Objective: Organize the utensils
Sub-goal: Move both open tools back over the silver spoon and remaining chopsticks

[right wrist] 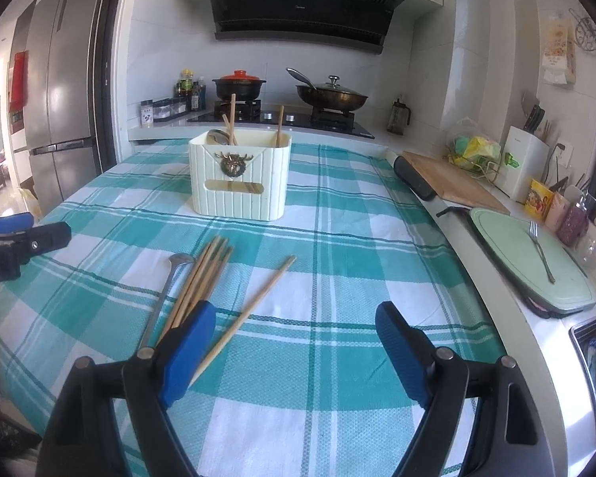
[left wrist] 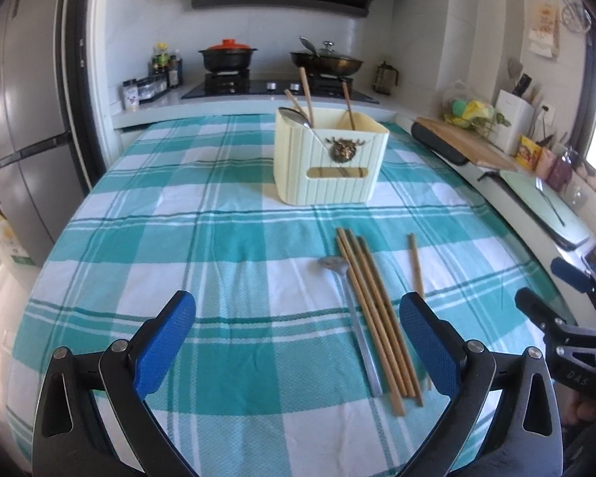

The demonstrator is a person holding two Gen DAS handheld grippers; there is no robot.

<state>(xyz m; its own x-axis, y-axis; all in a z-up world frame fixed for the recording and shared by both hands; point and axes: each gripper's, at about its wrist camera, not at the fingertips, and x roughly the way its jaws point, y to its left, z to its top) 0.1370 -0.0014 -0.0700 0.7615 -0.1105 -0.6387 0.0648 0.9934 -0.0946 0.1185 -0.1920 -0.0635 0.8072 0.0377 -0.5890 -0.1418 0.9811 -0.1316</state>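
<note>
Wooden chopsticks and a steel spoon on a teal-and-white checked tablecloth [right wrist: 337, 278]

The right gripper [right wrist: 296, 316] hovers with blue-padded jaws wide apart and empty; one loose wooden chopstick [right wrist: 246, 316] lies beside a bundle of wooden chopsticks [right wrist: 202, 278] and a steel spoon [right wrist: 167, 282], with the cream ribbed plastic utensil holder [right wrist: 238, 183] standing farther back.

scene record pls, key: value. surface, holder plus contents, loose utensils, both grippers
surface: table under teal and white checked cloth
holder: cream ribbed plastic utensil box with a bronze emblem, upright at the far middle of the cloth
holder contents: metal spoon and wooden chopsticks
loose utensils: bundle of wooden chopsticks, steel spoon alongside it, single wooden chopstick lying apart
left gripper: open, empty, above the cloth
right gripper: open, empty, left finger over the bundle's near ends
</note>
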